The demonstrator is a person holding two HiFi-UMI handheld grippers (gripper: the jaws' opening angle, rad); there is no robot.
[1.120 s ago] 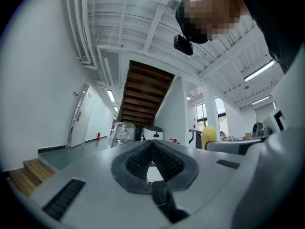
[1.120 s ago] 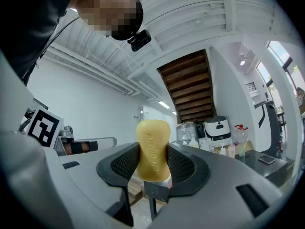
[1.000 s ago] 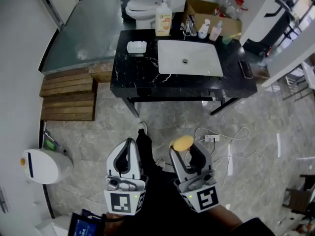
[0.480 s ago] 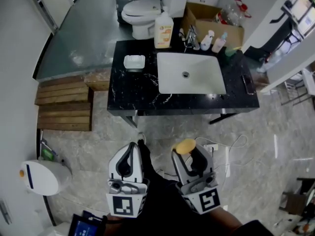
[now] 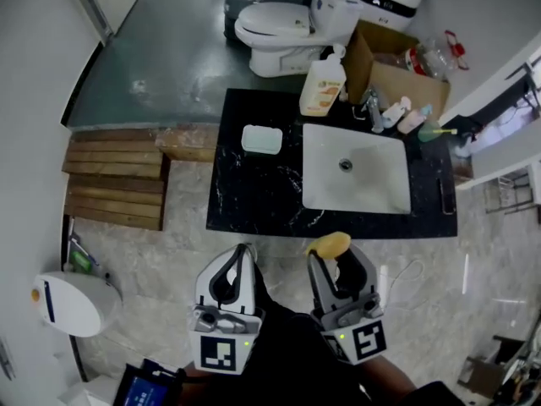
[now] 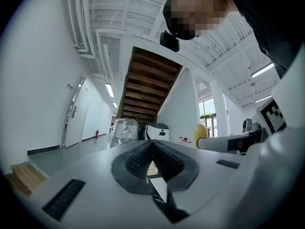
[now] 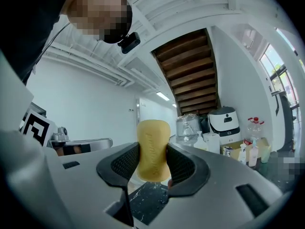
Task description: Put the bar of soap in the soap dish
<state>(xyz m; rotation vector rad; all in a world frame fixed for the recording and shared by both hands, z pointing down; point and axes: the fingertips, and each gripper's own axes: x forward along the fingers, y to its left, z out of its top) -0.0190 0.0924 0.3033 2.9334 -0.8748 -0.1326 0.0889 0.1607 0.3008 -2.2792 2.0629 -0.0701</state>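
A yellow bar of soap (image 5: pixel 330 244) (image 7: pixel 153 149) stands upright between the pads of my right gripper (image 5: pixel 334 252) (image 7: pixel 153 162), which is shut on it. It hangs just short of the near edge of the black marble counter (image 5: pixel 254 201). The pale soap dish (image 5: pixel 261 139) sits empty on the counter's left part, left of the white sink (image 5: pixel 355 180). My left gripper (image 5: pixel 239 260) (image 6: pixel 153 162) is shut with nothing in it, beside the right one; the soap (image 6: pixel 200 134) shows at its right.
A large soap bottle (image 5: pixel 322 85), a tap and small bottles (image 5: pixel 397 112) stand along the counter's back edge. Behind are a toilet (image 5: pixel 283 25) and a cardboard box (image 5: pixel 397 66). Wooden steps (image 5: pixel 114 180) lie to the left, a cable (image 5: pixel 406 273) on the floor.
The counter has come closer and shifted right in the head view. Both grippers have advanced toward its near edge, the soap still held in the right one.
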